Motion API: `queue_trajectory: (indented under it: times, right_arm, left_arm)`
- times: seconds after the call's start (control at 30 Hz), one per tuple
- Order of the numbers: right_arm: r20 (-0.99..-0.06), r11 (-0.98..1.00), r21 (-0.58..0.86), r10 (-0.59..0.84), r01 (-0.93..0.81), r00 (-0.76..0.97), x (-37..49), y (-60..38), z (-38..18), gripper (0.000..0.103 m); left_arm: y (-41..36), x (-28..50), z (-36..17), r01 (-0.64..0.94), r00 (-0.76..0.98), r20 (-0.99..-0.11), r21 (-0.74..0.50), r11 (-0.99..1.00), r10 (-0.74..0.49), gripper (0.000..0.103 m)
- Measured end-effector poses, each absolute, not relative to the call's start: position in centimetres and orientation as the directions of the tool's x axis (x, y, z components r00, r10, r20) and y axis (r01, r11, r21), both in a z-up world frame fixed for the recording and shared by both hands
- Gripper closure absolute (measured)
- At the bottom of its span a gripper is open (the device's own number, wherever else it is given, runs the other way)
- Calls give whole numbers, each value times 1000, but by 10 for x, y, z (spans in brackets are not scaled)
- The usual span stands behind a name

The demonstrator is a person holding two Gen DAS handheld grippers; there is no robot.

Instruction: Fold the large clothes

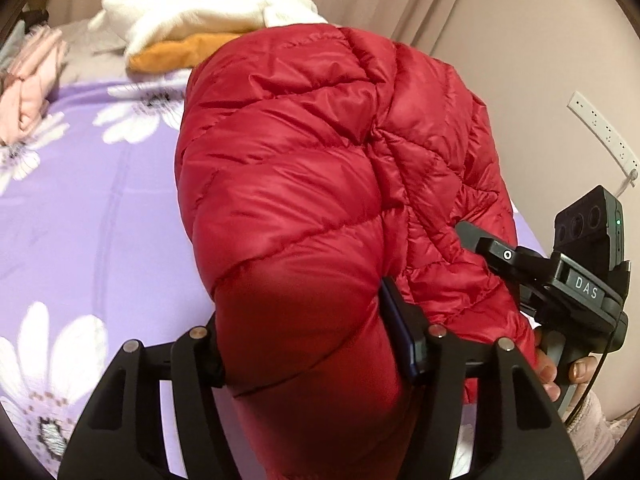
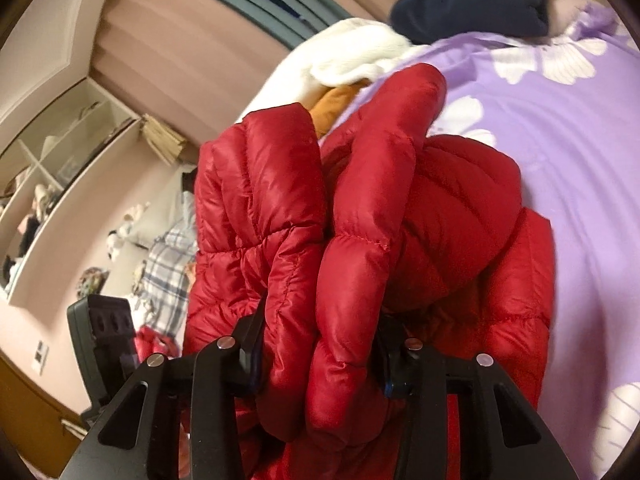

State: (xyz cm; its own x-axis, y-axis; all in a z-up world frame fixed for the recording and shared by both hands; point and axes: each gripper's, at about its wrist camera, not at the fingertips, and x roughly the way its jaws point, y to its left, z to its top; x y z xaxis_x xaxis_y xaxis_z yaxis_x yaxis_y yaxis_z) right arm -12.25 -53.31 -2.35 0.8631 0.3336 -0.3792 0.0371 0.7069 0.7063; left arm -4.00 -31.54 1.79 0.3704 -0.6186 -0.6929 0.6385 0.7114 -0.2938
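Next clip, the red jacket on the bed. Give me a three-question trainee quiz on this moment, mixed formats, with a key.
1. True or false: the left gripper is shut on the red puffer jacket.
2. What lies directly on the orange garment? A) white garment B) navy garment C) pink clothes
3. Fill in: the bedsheet is purple with white ____.

Key: 1 true; the right gripper clamps bunched jacket folds too. 2 A, the white garment. 3 flowers.
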Motion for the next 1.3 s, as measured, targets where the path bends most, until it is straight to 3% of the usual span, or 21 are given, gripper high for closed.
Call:
queue_trajectory:
  times: [0.47,0.77,1.07,1.3]
  right_arm:
    - [-307,723,673,465,-156,831,-48,-471,13,60]
    - [-327,698,693,528,-180,784,-11,-440,-3,60]
    - [-433,720,687,516,-100,739,-1,-434,-36,60]
    - [-514,740,672,458,9,725,-6,-444,-43,38]
  left_arm:
    - [-240,-16,54,543,520,-650,-249,802,-555,43]
    - [-208,5,43,467,539,-684,-244,850,-492,42]
    - [-204,13,12,428,487,-746,-249,868,-454,39]
    - [-202,24,8,412,489,-767,-216,885,-415,25]
